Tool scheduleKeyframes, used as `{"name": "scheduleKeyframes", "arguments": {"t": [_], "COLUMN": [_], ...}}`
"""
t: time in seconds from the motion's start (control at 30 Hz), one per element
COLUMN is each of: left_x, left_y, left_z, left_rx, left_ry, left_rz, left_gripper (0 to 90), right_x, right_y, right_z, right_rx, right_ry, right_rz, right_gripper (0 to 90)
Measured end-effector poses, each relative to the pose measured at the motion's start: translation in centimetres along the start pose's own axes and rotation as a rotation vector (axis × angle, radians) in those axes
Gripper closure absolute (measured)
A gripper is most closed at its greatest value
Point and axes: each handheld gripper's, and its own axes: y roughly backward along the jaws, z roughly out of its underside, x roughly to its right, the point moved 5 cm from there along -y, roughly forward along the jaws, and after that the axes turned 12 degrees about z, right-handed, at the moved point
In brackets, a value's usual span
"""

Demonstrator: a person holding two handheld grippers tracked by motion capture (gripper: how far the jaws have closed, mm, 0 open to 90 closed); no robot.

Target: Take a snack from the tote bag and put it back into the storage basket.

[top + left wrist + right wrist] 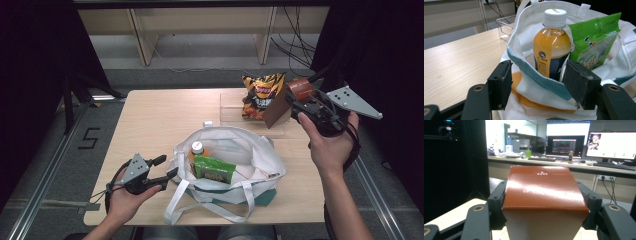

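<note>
A white tote bag [260, 150] with a teal rim stands open on the wooden table [155, 117]. Inside it are an orange drink bottle [197, 149] with a white cap and a green snack packet [214, 170]. My left gripper [164, 167] is at the bag's left side, open, its jaws either side of the rim [541, 78]. The left gripper view shows the bottle [551, 50] and packet [596, 42] just beyond the left gripper [537, 82]. My right gripper [292, 100] is raised over the table's right rear, shut on a brown box [280, 107]. The box [544, 195] sits between the jaws of the right gripper [544, 201].
An orange and black chip bag [260, 95] stands in a clear plastic container [232, 107] at the back right, just left of the held box. The container [505, 27] lies behind the bag. Bare tabletop stretches along the left and back.
</note>
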Motion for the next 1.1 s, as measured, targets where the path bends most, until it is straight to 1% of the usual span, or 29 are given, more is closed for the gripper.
{"name": "scheduleKeyframes", "arguments": {"t": [0.07, 0.1, 0.13, 0.17, 0.2, 0.23, 0.27, 0.3, 0.33, 0.4, 0.43, 0.5, 0.53, 0.57, 0.67, 0.73, 0.8, 0.83, 0.9, 0.93, 1.0, 1.07, 1.1], "left_x": [0.0, 0.0, 0.0, -0.1, 0.0, -0.1, -0.1, 0.0, -0.1, -0.1, -0.1, -0.1, -0.1, -0.1, -0.1, -0.1, -0.1, -0.1, -0.1, -0.1, -0.1, -0.1, -0.1], "left_y": [0.0, 0.0, 0.0, 0.0, 0.0, 0.0, 0.0, 0.0, 0.0, 0.1, 0.1, 0.1, 0.1, 0.1, 0.1, 0.0, 0.0, 0.0, 0.0, 0.0, 0.0, 0.0, 0.0], "left_z": [0.0, 0.0, 0.0, 0.0, 0.0, 0.0, 0.0, 0.0, 0.0, 0.0, 0.0, 0.0, 0.0, 0.0, 0.0, 0.0, 0.0, 0.1, 0.1, 0.1, 0.1, 0.1, 0.1], "left_rx": [-0.001, -0.001, 0.0, -0.002, 0.001, 0.001, 0.0, 0.0, 0.0, -0.001, -0.001, 0.001, 0.0, 0.001, 0.001, 0.0, 0.001, 0.0, 0.0, 0.0, 0.0, 0.0, 0.001], "left_ry": [-0.001, -0.001, 0.002, -0.006, 0.003, 0.002, 0.002, 0.002, -0.002, -0.005, -0.006, 0.001, 0.0, 0.001, 0.002, 0.003, 0.003, 0.004, 0.005, 0.005, 0.005, 0.005, 0.005], "left_rz": [0.0, 0.0, -0.001, 0.0, -0.002, -0.001, -0.001, 0.0, 0.0, -0.001, -0.001, -0.001, -0.002, -0.001, -0.001, -0.001, 0.0, 0.0, 0.001, 0.0, 0.0, 0.0, 0.0], "left_gripper": [38.4, 38.4, 38.4, 38.4, 38.4, 38.4, 38.4, 38.4, 38.4, 38.4, 38.4, 38.4, 38.4, 38.4, 38.4, 38.4, 38.4, 38.4, 38.4, 38.4, 38.4, 38.4, 38.4], "right_x": [0.1, 0.2, 0.2, 0.2, 0.3, 0.3, 0.4, 0.4, 0.6, 0.8, 0.9, 1.3, 1.4, 1.5, 2.0, 2.2, 2.4, 2.5, 2.7, 2.8, 3.0, 3.1, 3.2], "right_y": [-0.3, -0.5, -0.7, -0.9, -1.0, -1.2, -1.5, -1.6, -1.9, -2.4, -2.7, -3.2, -3.4, -3.6, -4.3, -4.6, -4.9, -5.1, -5.5, -5.7, -6.1, -6.4, -6.7], "right_z": [0.0, 0.0, 0.0, 0.0, 0.0, 0.1, 0.1, 0.2, 0.3, 0.5, 0.7, 0.9, 1.1, 1.2, 1.6, 1.8, 2.0, 2.1, 2.3, 2.4, 2.5, 2.7, 2.8], "right_rx": [0.0, 0.001, -0.003, 0.0, -0.004, -0.009, -0.011, -0.021, -0.018, -0.026, -0.035, -0.032, -0.044, -0.047, -0.057, -0.057, -0.069, -0.064, -0.074, -0.072, -0.074, -0.084, -0.083], "right_ry": [-0.007, 0.003, 0.0, -0.002, 0.0, -0.013, -0.003, -0.016, -0.003, -0.014, -0.009, -0.007, -0.009, -0.019, -0.009, -0.018, -0.018, -0.018, -0.015, -0.019, -0.014, -0.021, -0.013], "right_rz": [0.011, 0.009, 0.015, 0.019, 0.018, 0.026, 0.026, 0.032, 0.032, 0.041, 0.047, 0.061, 0.063, 0.075, 0.085, 0.099, 0.102, 0.113, 0.117, 0.125, 0.127, 0.136, 0.142], "right_gripper": [38.7, 38.7, 38.7, 38.7, 38.7, 38.6, 38.7, 38.7, 38.6, 38.7, 38.7, 38.6, 38.6, 38.6, 38.6, 38.7, 38.6, 38.6, 38.6, 38.6, 38.6, 38.6, 38.6]}}
